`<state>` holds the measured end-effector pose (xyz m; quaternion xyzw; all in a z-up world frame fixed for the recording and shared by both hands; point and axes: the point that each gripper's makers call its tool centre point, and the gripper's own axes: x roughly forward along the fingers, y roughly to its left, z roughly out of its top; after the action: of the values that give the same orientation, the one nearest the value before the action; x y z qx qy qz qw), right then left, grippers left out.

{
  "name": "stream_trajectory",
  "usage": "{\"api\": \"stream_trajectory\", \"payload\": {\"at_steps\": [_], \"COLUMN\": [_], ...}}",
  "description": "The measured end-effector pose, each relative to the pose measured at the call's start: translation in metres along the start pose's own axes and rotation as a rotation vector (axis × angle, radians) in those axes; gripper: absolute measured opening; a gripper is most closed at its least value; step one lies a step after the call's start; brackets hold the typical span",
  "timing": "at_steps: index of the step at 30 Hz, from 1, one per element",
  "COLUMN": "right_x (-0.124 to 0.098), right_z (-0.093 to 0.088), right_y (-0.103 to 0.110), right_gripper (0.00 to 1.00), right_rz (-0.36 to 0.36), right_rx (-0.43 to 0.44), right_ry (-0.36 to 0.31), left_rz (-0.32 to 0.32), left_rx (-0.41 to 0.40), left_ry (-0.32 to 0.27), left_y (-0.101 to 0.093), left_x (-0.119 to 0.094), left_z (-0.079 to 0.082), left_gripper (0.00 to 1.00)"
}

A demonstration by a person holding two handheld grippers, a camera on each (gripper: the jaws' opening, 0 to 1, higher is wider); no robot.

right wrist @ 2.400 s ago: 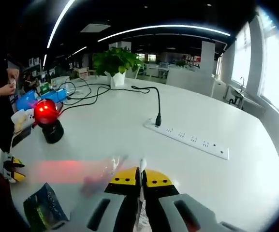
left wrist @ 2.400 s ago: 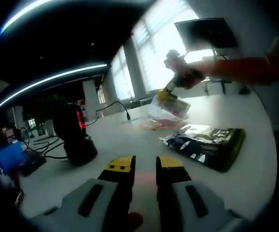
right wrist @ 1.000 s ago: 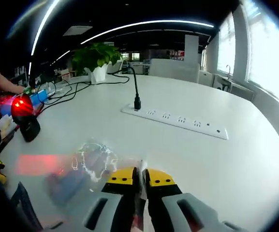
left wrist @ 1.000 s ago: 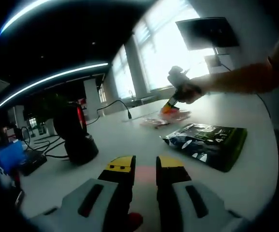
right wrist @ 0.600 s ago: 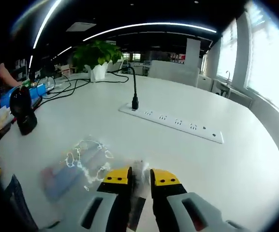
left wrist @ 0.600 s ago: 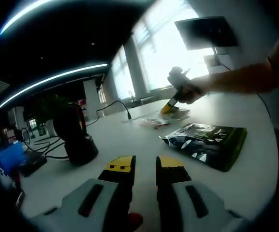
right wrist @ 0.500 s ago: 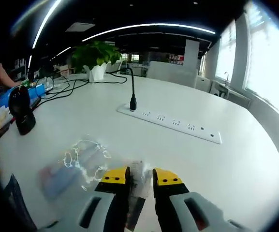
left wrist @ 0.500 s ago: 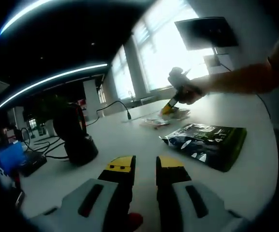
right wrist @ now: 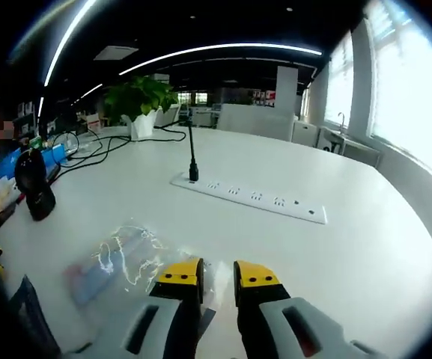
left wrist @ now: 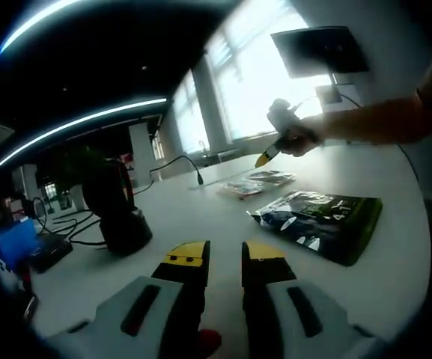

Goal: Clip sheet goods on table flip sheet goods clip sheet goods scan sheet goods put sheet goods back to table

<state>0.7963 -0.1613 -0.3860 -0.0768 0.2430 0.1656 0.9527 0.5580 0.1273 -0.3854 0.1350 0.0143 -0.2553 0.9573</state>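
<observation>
The clear plastic packet (right wrist: 126, 258) lies flat on the white table (right wrist: 328, 254): light, limp, slippery; take its near edge. Right gripper (right wrist: 217, 274) and left gripper (left wrist: 226, 254) both gape, empty.

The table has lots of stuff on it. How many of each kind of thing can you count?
Packets: 2, a clear packet and a dark green packet
Scanner: 1
Power strip: 1
Potted plant: 1
Total: 5
</observation>
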Motion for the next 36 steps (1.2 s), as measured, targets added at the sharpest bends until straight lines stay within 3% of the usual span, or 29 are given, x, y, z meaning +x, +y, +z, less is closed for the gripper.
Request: {"api": "stream_trajectory", "payload": {"at_steps": [4,12,27,36], "right_x": [-0.007,-0.018,-0.069,-0.07], "right_z": [-0.002,-0.004,-0.002,-0.003], "right_y": [0.004,0.017,0.043,0.034], "right_gripper": [0.0,0.0,0.0,0.0], "right_rz": [0.013,0.068,0.099,0.119], "right_rx": [0.022,-0.035,-0.102,-0.131], "right_ry": [-0.014,-0.018,-0.075,-0.086], "left_rz": [0.001,0.003,-0.014,-0.004], "left_rx": [0.0,0.002,-0.027,-0.017], "left_ry": [0.0,0.0,-0.017,-0.008], "left_y": [0.0,0.0,-0.001,0.001], "left_x": [0.0,0.0,0.0,0.0], "left_z": [0.0,0.0,0.003,0.002], "left_gripper": [0.1,0.1,0.1,0.1]}}
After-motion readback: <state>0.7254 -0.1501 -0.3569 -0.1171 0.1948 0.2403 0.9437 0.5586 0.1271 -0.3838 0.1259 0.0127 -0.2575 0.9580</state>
